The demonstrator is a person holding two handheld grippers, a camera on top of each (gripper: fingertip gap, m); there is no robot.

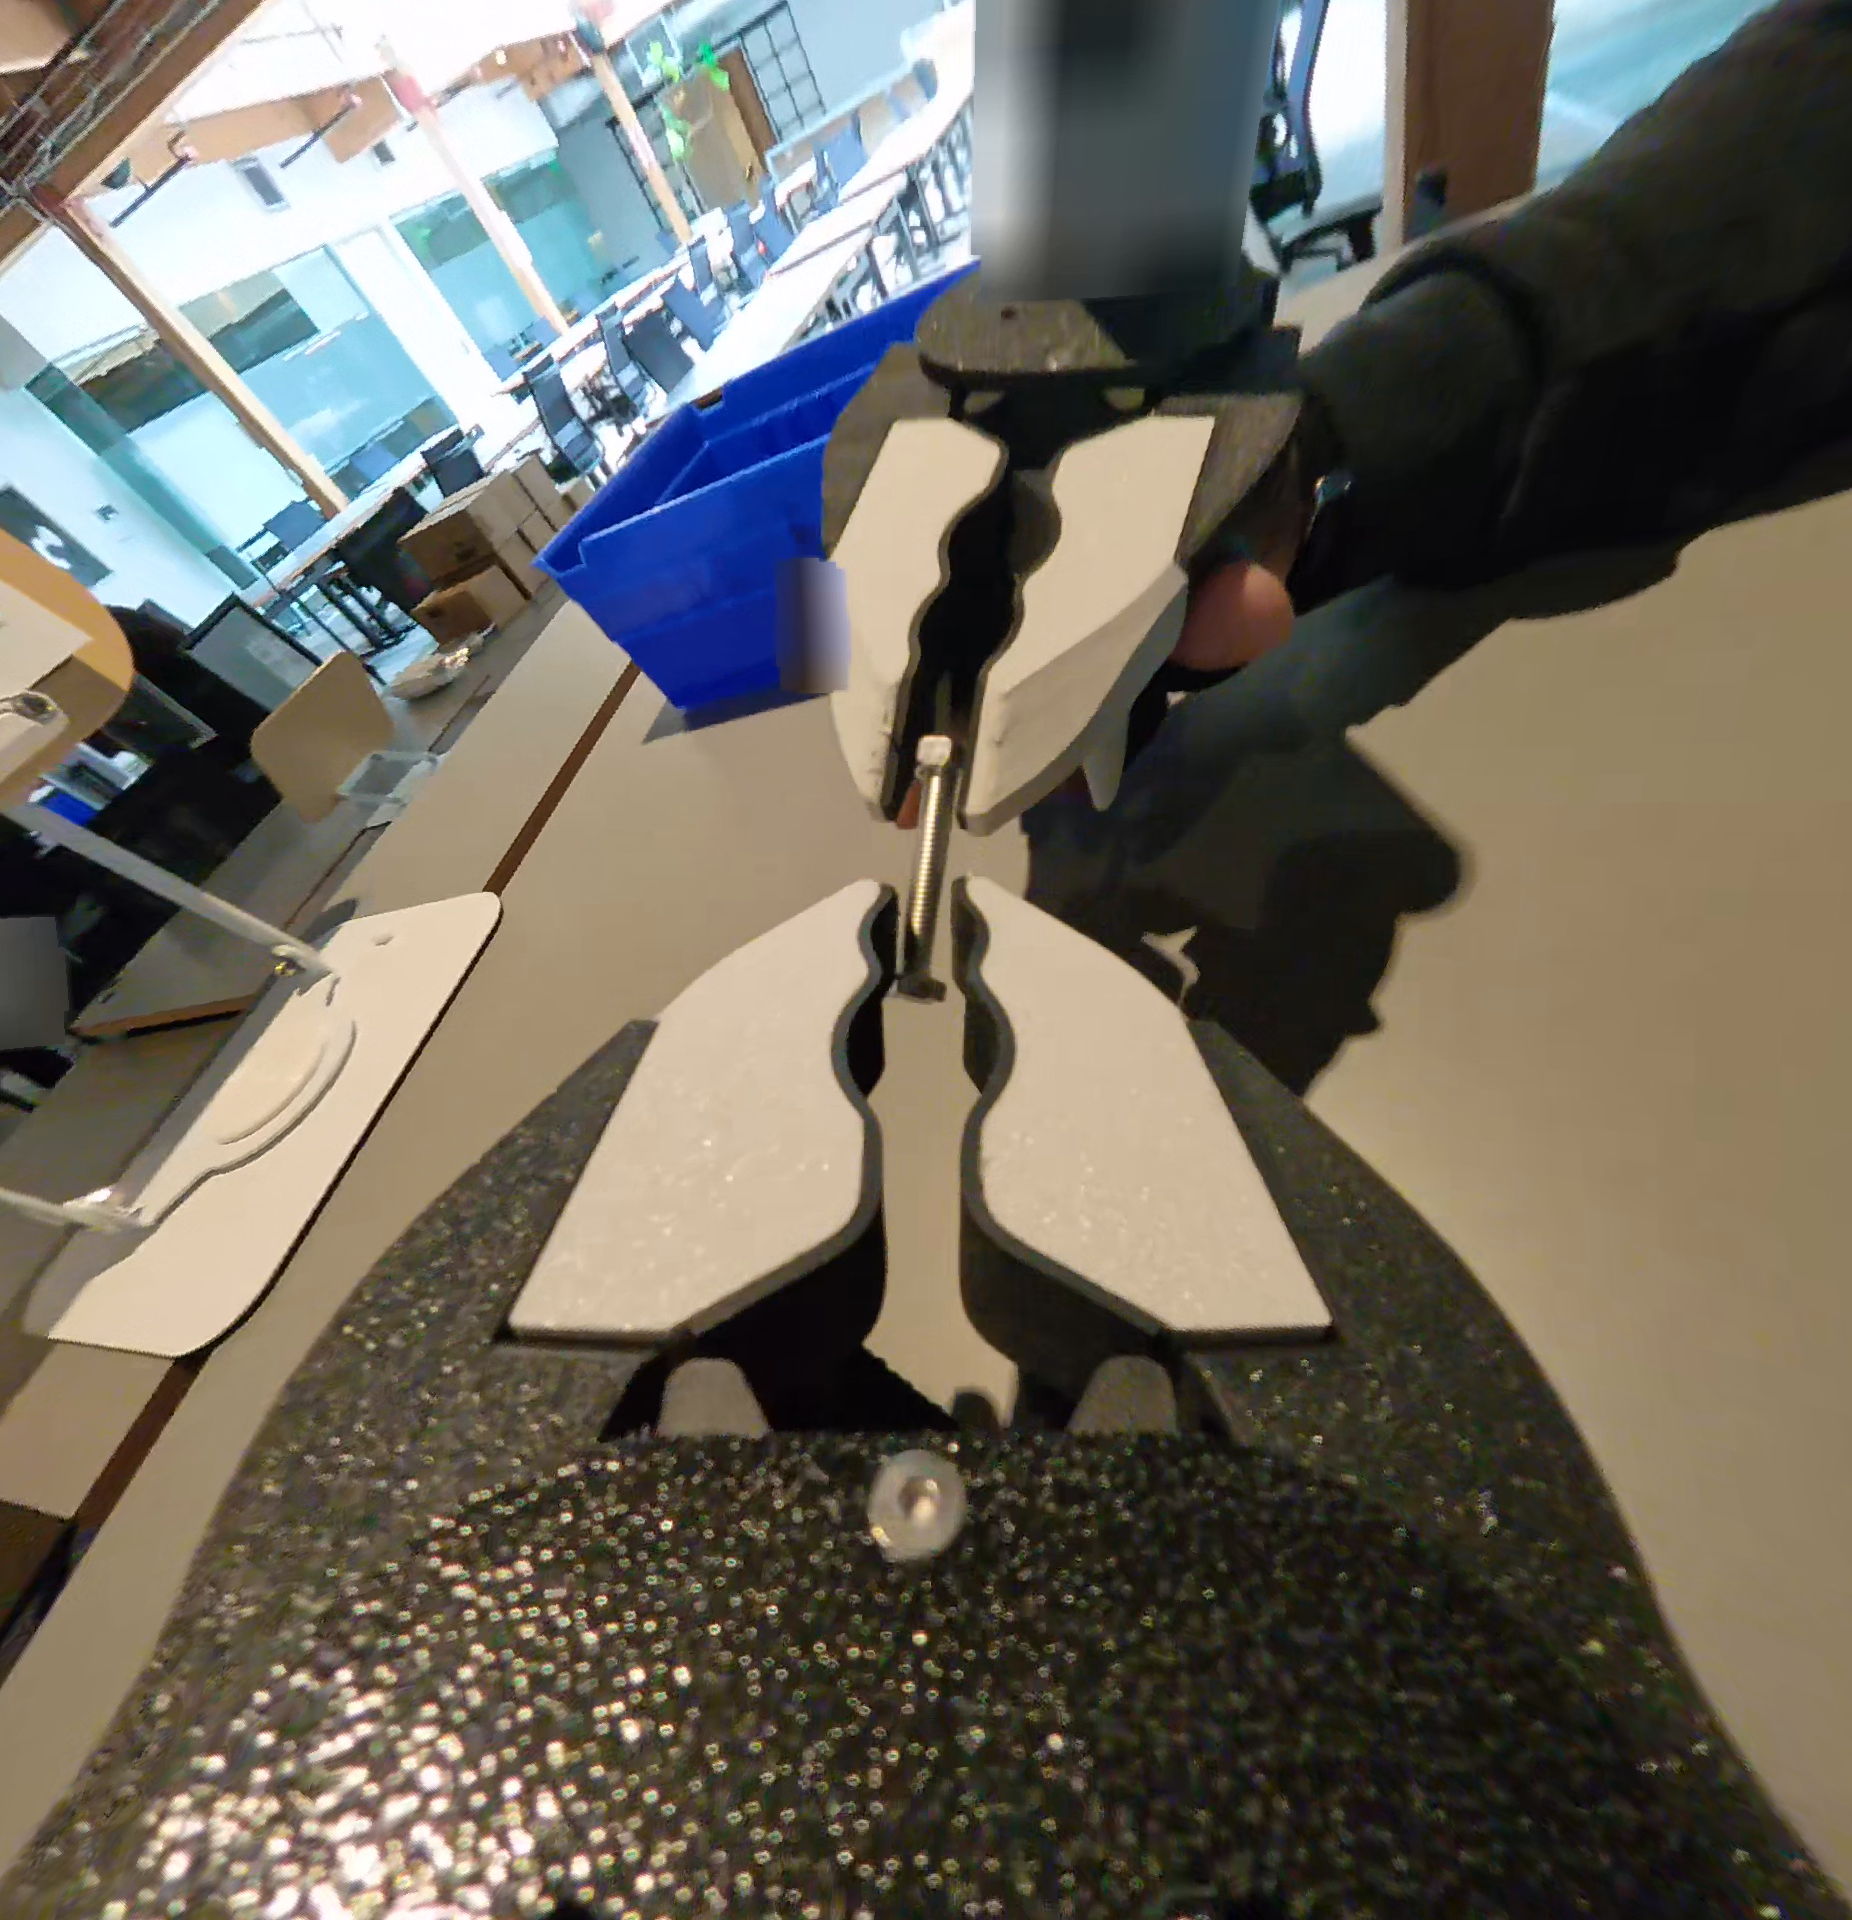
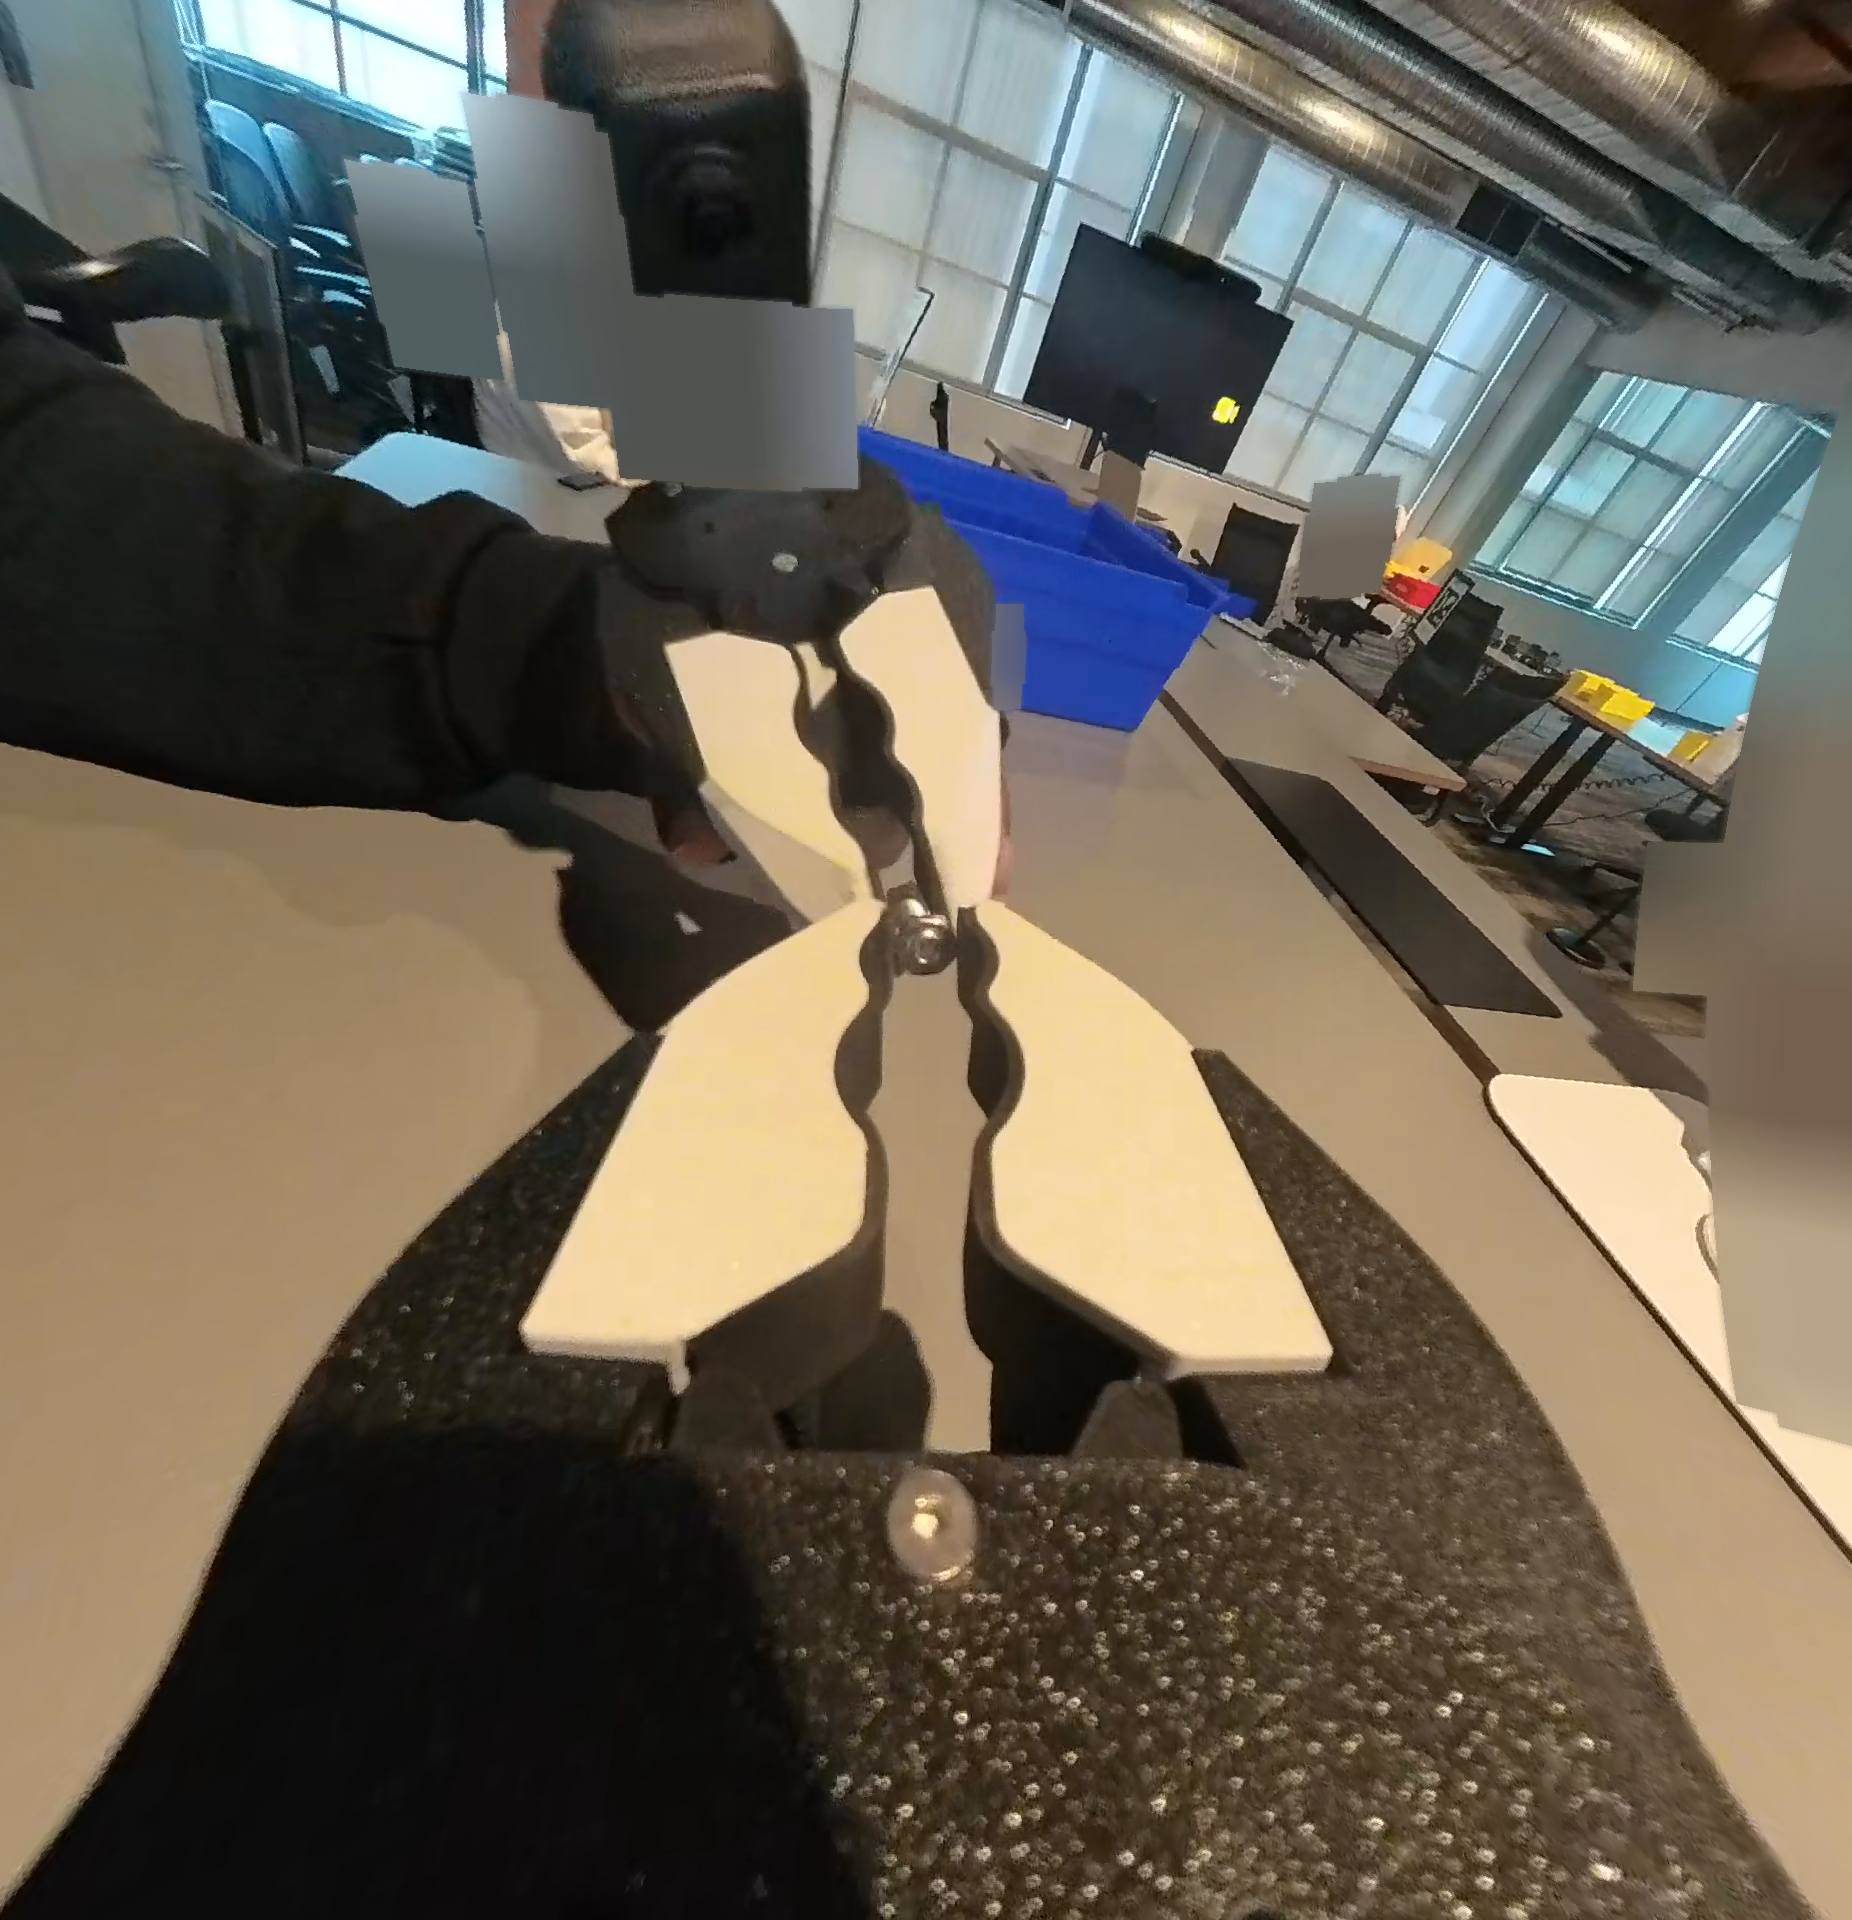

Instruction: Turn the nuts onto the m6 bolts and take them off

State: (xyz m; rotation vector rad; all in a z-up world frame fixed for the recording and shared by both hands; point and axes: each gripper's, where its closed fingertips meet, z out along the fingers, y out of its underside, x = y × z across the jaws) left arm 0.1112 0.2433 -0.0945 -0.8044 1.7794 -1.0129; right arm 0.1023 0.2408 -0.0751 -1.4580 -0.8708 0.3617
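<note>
In the left wrist view my left gripper (image 1: 922, 920) is shut on the head end of a silver bolt (image 1: 928, 868). The bolt points away from it, above the grey table (image 1: 1576, 1195). The right gripper (image 1: 927, 816) faces it tip to tip and grips a silver nut (image 1: 934, 750) at the bolt's far end. In the right wrist view my right gripper (image 2: 920, 930) is shut on the nut (image 2: 922, 943). The left gripper (image 2: 917, 883) is just beyond it, and most of the bolt's shaft is hidden between its fingers.
Stacked blue bins (image 1: 714, 540) stand at the back of the table and also show in the right wrist view (image 2: 1067, 613). A white board (image 1: 278, 1091) lies at the left table edge. Black sleeves (image 1: 1576, 364) (image 2: 226, 603) reach in from the sides. The grippers are tip to tip, or close to it.
</note>
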